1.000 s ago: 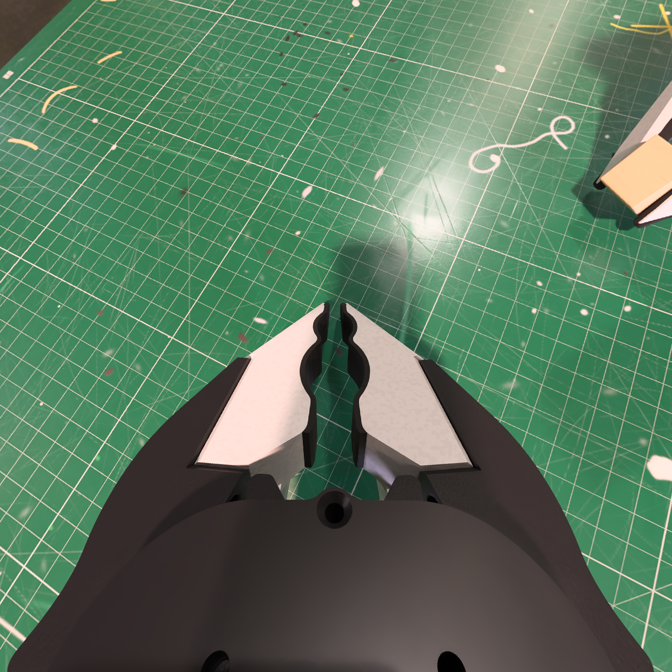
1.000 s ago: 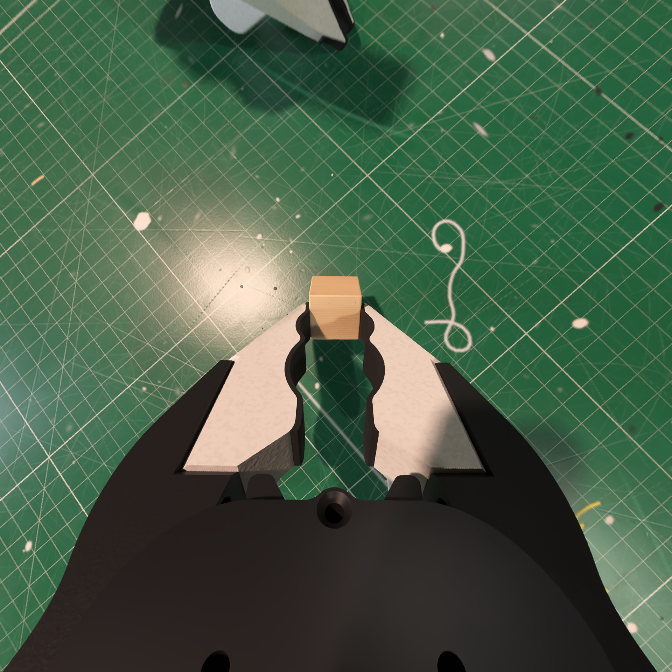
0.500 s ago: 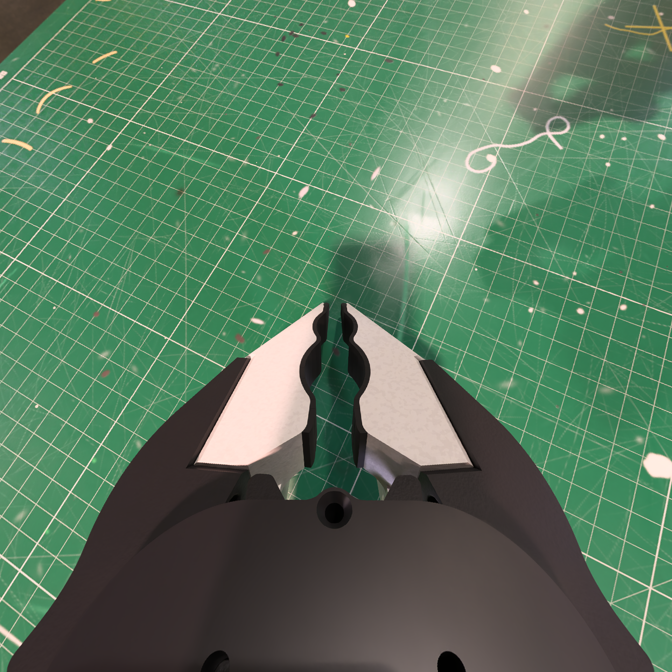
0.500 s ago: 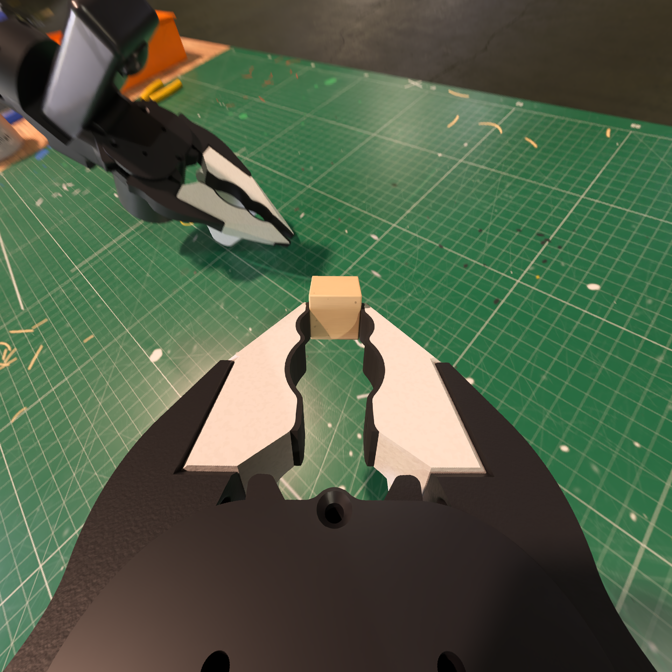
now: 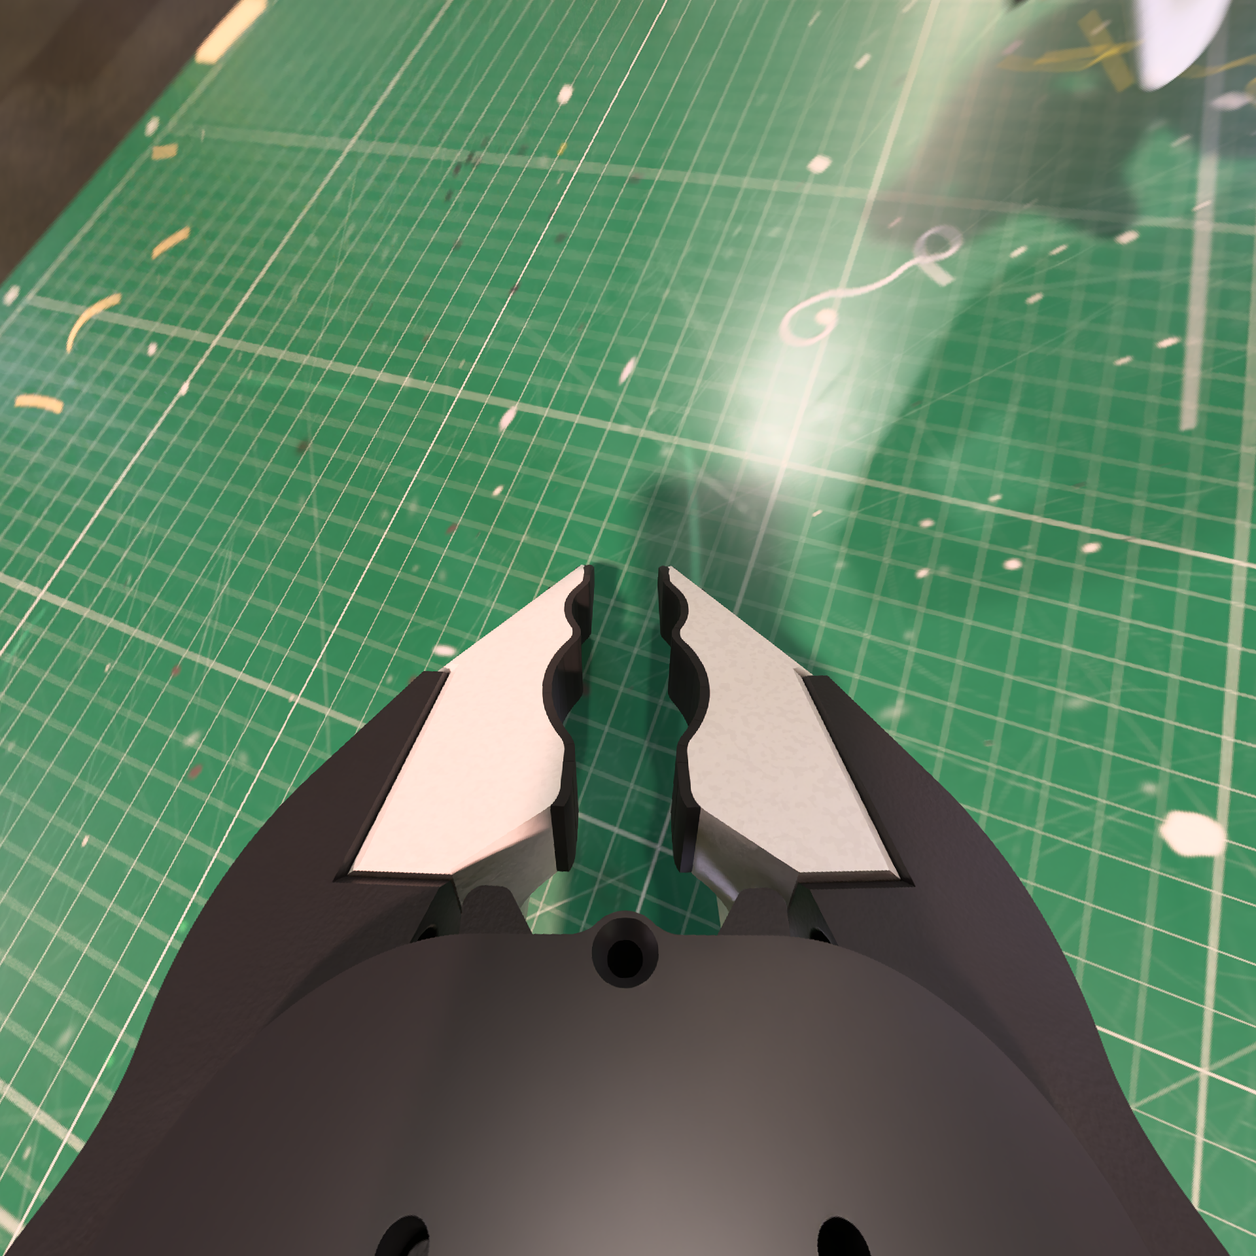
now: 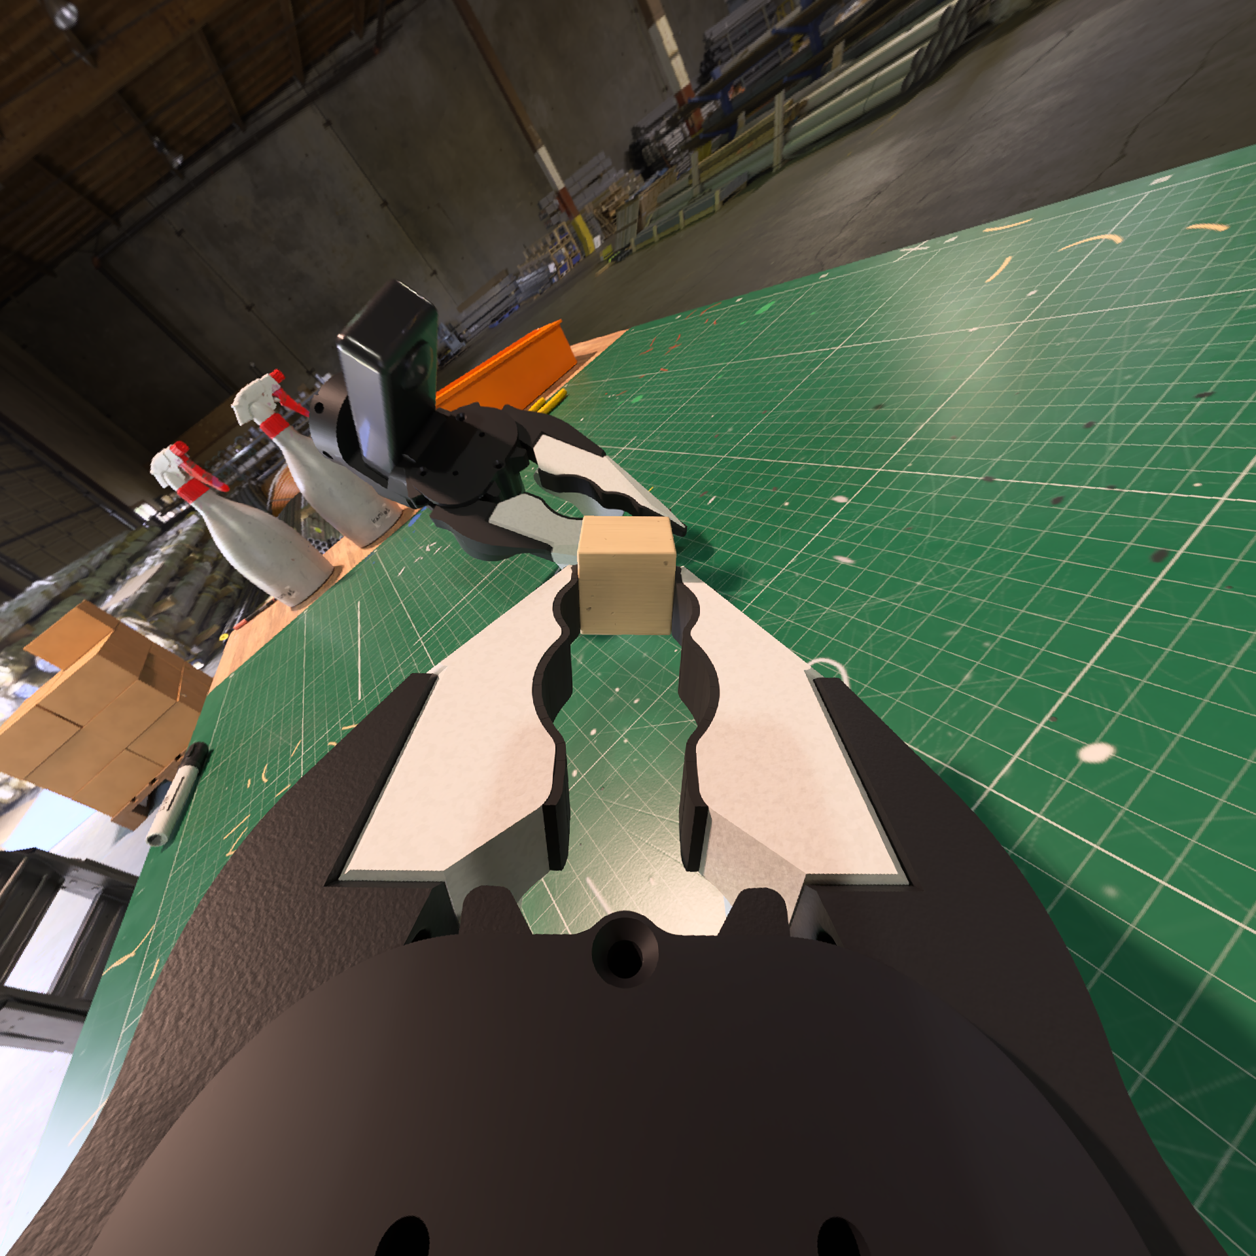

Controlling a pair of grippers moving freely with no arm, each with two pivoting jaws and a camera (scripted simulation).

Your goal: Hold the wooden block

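Jaws of the right gripper (image 6: 625, 578) clamp the wooden block (image 6: 626, 574) at their tips, lifted clear of the green mat (image 6: 951, 476) on the table. Just behind the block, the left gripper (image 6: 639, 506) hangs low over the mat, its jaws parted by a narrow gap and holding nothing; its own view shows only mat (image 5: 340, 476) between its tips (image 5: 625, 578). Two spray bottles (image 6: 251, 537), a cardboard box (image 6: 102, 707) and a marker (image 6: 178, 792) line the table's edge.
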